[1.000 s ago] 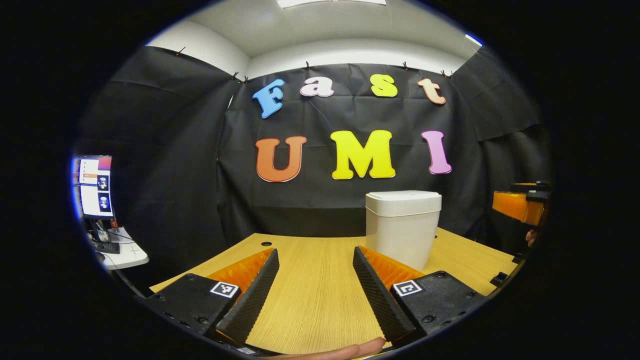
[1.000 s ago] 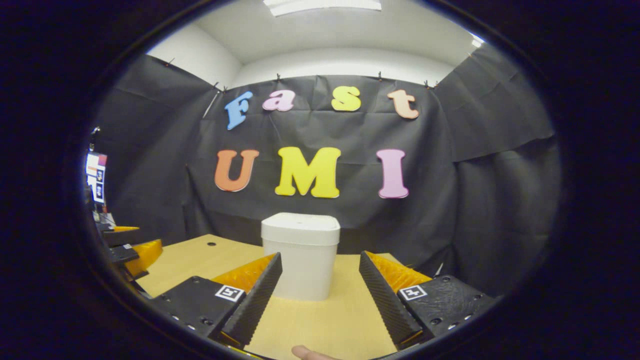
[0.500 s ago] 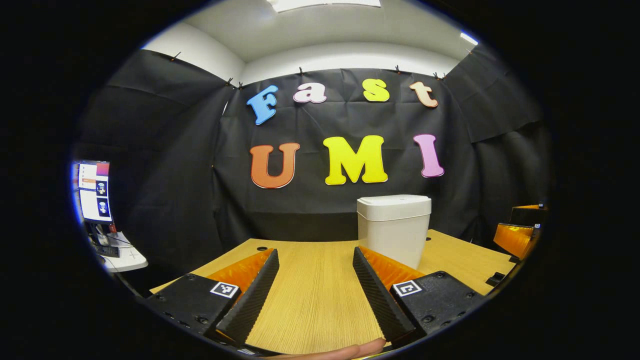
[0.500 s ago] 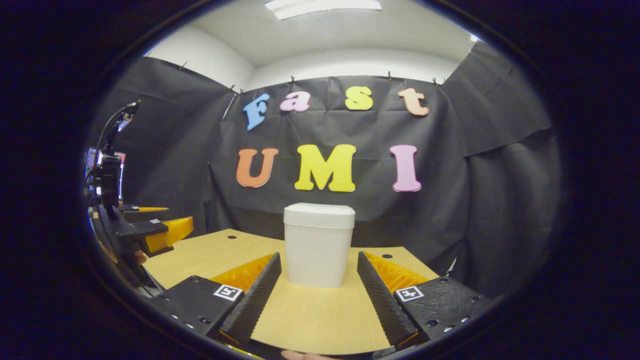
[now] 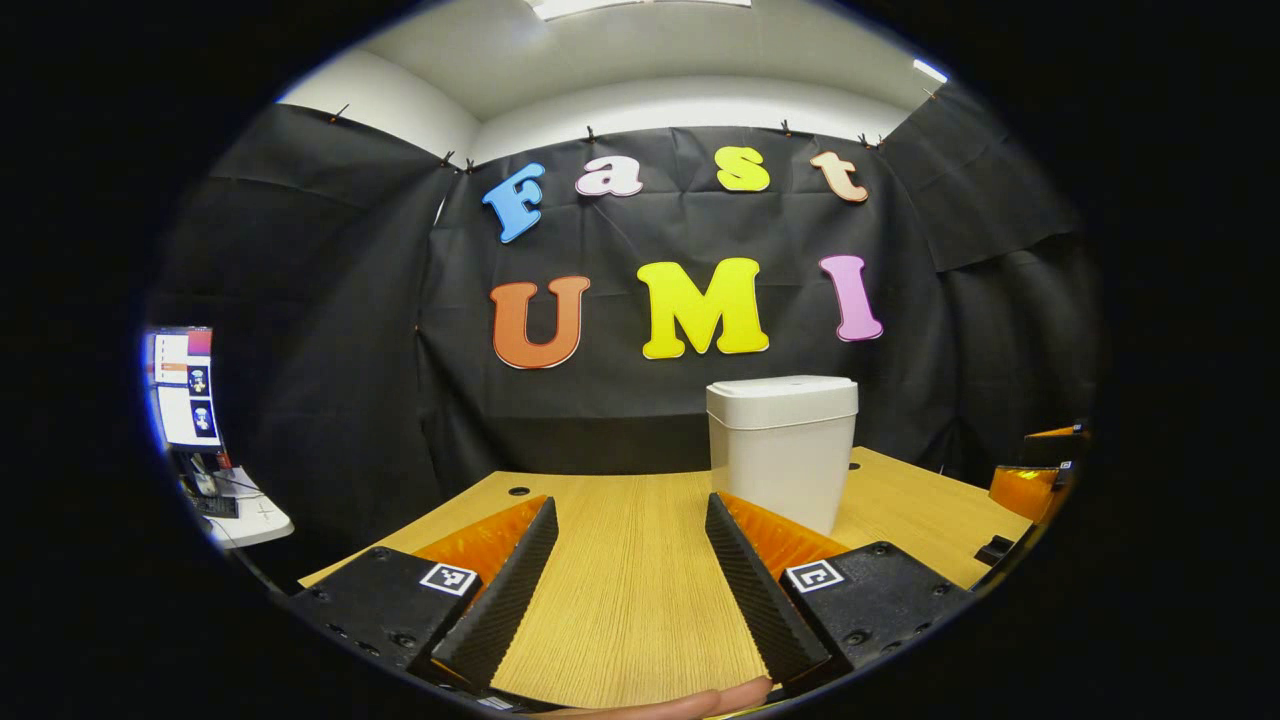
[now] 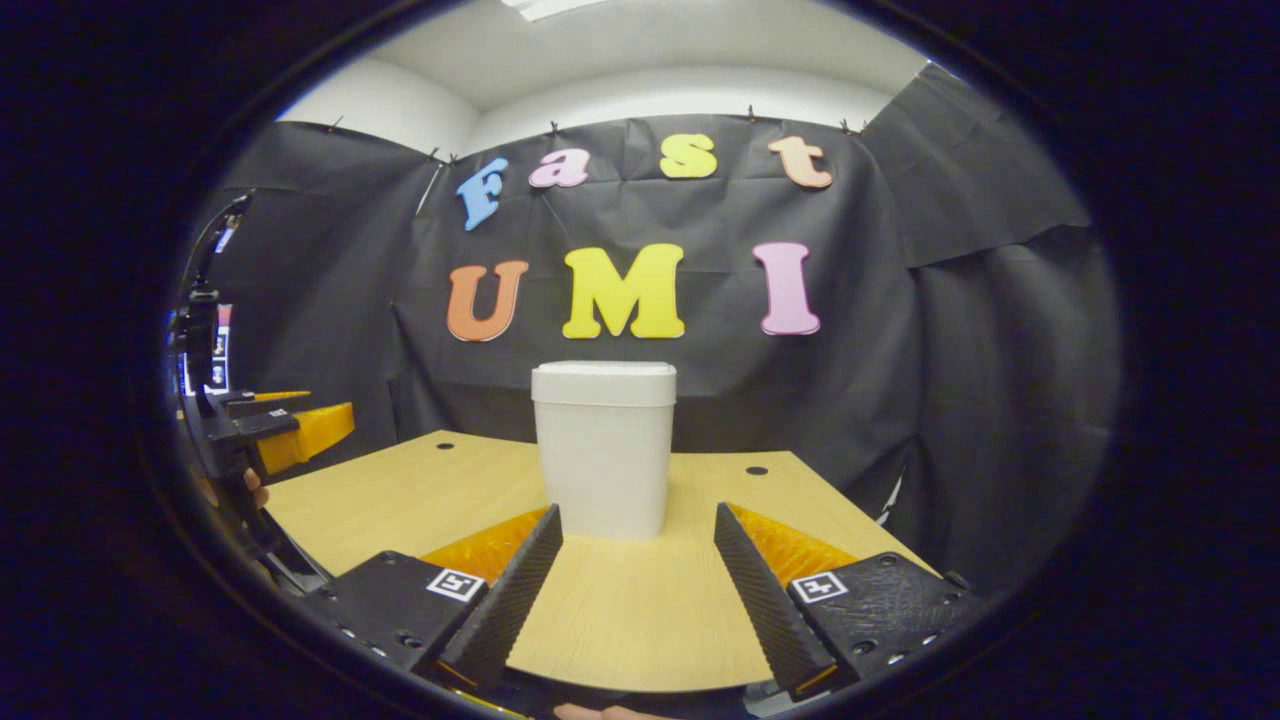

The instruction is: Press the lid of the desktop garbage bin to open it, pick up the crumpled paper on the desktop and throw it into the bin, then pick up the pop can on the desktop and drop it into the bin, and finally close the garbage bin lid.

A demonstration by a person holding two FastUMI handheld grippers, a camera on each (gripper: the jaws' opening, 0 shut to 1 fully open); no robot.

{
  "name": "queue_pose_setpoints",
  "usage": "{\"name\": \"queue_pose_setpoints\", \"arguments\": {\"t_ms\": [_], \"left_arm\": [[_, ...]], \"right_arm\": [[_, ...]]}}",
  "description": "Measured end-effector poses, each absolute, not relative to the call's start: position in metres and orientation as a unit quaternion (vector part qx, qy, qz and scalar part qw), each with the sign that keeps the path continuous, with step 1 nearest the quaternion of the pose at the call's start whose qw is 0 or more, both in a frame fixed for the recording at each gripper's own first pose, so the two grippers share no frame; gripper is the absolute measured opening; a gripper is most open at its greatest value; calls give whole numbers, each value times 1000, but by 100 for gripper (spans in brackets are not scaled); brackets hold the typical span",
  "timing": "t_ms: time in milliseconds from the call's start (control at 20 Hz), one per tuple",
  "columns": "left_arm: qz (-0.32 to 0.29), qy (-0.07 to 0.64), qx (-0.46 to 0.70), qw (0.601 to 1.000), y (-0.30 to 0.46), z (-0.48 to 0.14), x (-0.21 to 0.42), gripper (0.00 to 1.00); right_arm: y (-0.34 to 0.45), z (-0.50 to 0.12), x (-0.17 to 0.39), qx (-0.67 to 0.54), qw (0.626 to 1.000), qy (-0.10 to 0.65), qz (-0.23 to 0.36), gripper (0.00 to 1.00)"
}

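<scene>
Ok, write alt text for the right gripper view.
A white garbage bin with its lid shut stands on a wooden table, straight ahead of the open right gripper. The left gripper shows at the left edge.

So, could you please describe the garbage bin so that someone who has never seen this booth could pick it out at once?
Start from the light wooden desk in front of the black cloth wall. Toward its back stands the garbage bin, upright with its lid shut. It is the one pale, boxy container with rounded corners standing on the desktop, plain against the dark cloth behind it.
</scene>
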State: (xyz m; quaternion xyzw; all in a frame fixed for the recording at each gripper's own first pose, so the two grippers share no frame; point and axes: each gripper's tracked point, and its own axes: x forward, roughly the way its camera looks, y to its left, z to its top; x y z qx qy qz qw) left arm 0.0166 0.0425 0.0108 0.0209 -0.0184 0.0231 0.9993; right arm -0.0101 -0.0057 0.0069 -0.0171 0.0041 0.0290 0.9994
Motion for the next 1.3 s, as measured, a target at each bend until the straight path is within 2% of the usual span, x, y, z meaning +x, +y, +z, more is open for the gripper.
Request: {"name": "queue_pose_setpoints", "arguments": {"t_ms": [200, 500, 600, 950, 1200, 1250, 1300], "left_arm": [[27, -16, 21, 999, 45, 9, 18, 96], [31, -12, 19, 999, 46, 0, 21, 96], [32, -12, 20, 999, 46, 0, 22, 96], [40, -10, 16, 999, 48, -1, 22, 96], [44, -8, 6, 999, 45, -2, 23, 96], [43, -9, 8, 999, 44, -1, 23, 96], [43, -10, 9, 999, 43, -1, 22, 96]], "right_arm": [[-8, 3, -9, -18, 999, 8, 27, 97], [-2, 0, -10, -33, 999, 7, 33, 93], [-1, -3, -9, -34, 999, 11, 33, 98], [-15, -9, -4, -15, 999, 25, 17, 95], [-15, -9, -4, -22, 999, 23, 15, 97], [-16, -9, -4, -24, 999, 22, 14, 95], [-17, -9, -4, -25, 999, 21, 13, 98]]}}
